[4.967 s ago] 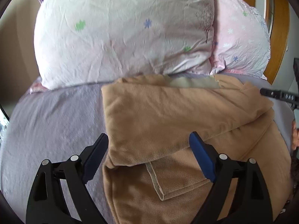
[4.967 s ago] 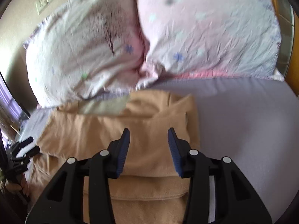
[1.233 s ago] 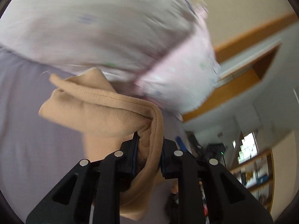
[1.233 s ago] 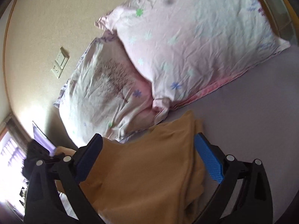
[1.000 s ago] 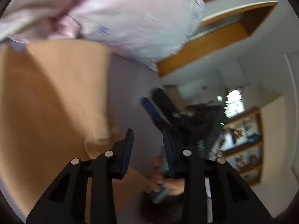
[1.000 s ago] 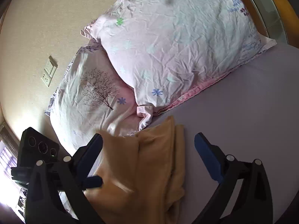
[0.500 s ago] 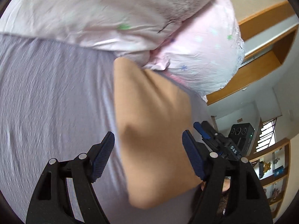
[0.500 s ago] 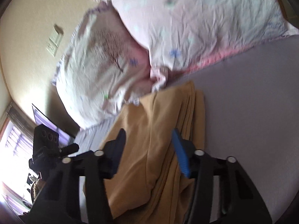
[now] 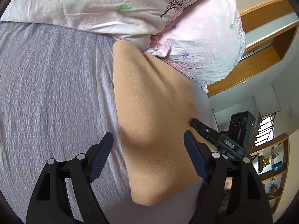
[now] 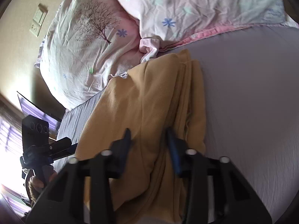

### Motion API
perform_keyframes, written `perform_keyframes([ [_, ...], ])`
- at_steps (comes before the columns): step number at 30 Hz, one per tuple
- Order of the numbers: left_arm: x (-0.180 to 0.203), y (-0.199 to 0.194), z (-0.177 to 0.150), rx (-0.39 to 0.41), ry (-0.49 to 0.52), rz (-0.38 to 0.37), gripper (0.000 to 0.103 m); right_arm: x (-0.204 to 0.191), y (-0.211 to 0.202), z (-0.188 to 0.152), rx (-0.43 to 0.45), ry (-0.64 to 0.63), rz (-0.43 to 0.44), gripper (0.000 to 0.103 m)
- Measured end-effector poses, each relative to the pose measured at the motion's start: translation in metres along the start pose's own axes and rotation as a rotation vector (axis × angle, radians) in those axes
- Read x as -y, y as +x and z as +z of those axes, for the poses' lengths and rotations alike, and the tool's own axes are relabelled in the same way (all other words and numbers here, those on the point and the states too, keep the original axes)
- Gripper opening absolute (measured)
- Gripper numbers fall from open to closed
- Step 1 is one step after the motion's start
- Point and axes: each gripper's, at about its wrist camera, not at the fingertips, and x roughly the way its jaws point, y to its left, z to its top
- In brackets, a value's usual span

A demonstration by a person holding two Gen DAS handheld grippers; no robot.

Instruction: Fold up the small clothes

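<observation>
Now the tan garment lies folded into a long, smooth strip on the bed, its far end against the pillows. Left claw gapes wide above it. Right claw is narrowed, its jaws pressed into the layered folds, blurred

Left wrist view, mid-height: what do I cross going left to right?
Grey-purple bedsheet → folded tan garment → right gripper → wooden shelf.

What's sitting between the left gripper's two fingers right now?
In the left wrist view, the left gripper stands open, and the folded tan garment lies on the grey bedsheet between its fingers, ungripped.
</observation>
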Motion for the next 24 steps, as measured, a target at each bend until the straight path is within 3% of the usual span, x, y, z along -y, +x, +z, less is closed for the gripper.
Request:
perform_keyframes([
  [2,-0.001,0.000,0.000,0.000,-0.007,-0.002,0.078,-0.008,-0.006,0.005,0.040,-0.048,-0.019,0.012],
  [4,-0.001,-0.001,0.001,0.004,-0.006,-0.003,0.079,-0.020,-0.029,0.012,0.133,-0.104,-0.028,0.012],
  [7,0.002,0.001,0.003,0.007,-0.002,-0.005,0.081,-0.023,-0.053,0.018,0.206,-0.107,-0.066,0.012],
  [10,0.007,0.009,0.004,-0.009,0.008,-0.013,0.081,-0.001,-0.034,0.012,0.081,-0.051,-0.192,0.017],
  [12,0.010,0.018,0.004,-0.031,0.018,-0.010,0.081,0.018,-0.029,0.006,0.032,0.048,-0.187,0.040],
  [13,0.011,0.024,0.004,-0.042,0.020,-0.002,0.081,0.027,-0.035,0.003,0.047,0.103,-0.135,0.061],
  [14,0.011,0.028,0.003,-0.051,0.019,0.005,0.081,0.032,-0.041,0.002,0.063,0.131,-0.091,0.071],
  [20,0.019,0.044,0.000,-0.057,0.042,-0.010,0.082,0.044,-0.032,-0.013,-0.001,0.164,0.008,0.070],
  [21,0.018,0.044,-0.001,-0.043,0.041,-0.011,0.078,0.043,-0.031,-0.014,0.004,0.162,0.032,0.065],
  [22,0.017,0.045,-0.002,-0.036,0.043,-0.005,0.064,0.043,-0.026,-0.015,-0.012,0.165,0.067,0.044],
  [24,0.011,0.043,-0.003,-0.034,0.038,-0.010,0.044,0.040,-0.022,-0.016,0.016,0.147,0.089,0.038],
])
